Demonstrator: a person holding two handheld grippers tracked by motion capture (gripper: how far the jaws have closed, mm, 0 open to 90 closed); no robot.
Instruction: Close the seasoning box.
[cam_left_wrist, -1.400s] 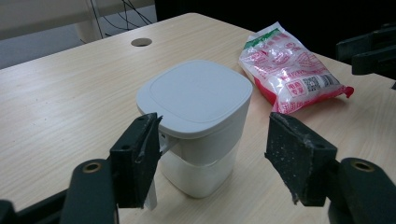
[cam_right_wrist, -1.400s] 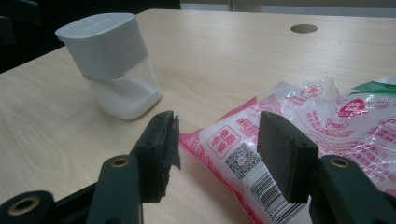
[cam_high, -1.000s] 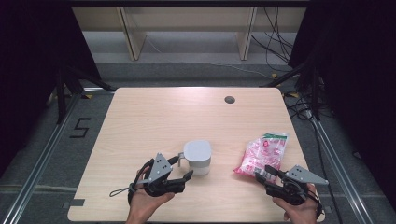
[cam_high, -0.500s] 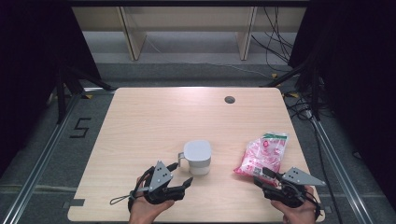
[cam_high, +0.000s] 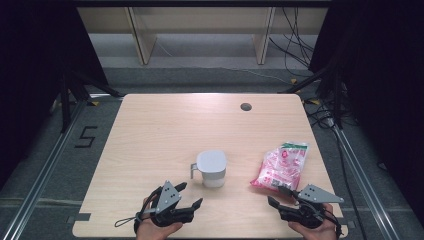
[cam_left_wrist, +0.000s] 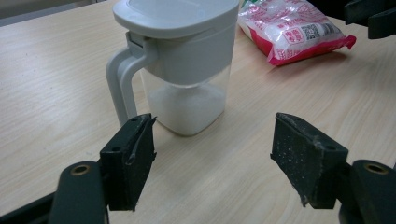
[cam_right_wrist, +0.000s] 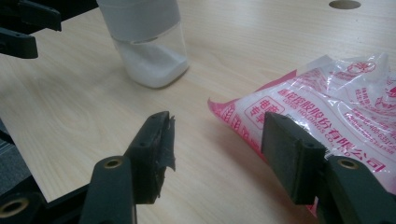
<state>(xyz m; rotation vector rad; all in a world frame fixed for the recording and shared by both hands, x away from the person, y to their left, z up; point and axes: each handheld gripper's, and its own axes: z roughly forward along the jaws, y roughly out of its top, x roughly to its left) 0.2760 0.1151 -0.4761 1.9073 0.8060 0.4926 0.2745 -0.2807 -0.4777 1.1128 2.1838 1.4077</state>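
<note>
A white lidded jug (cam_high: 212, 167) with a side handle stands near the table's front middle; white powder fills its clear bottom (cam_left_wrist: 187, 105). A pink-and-white plastic bag (cam_high: 281, 167) lies to its right. My left gripper (cam_high: 191, 194) is open a short way in front of the jug (cam_left_wrist: 182, 60), its jaws (cam_left_wrist: 212, 140) wide apart with bare table between them. My right gripper (cam_high: 276, 195) is open at the bag's near corner (cam_right_wrist: 336, 112). Its jaws (cam_right_wrist: 217, 135) have just been opening and grip nothing.
The wooden table (cam_high: 165, 130) has a small dark hole (cam_high: 245, 106) at the far right. Its front edge is right under both hands. Black frame legs and cables stand on the floor beyond the table.
My left gripper has drawn back from the jug's handle toward the front edge and sunk lower. The right gripper has stayed by the bag's corner.
</note>
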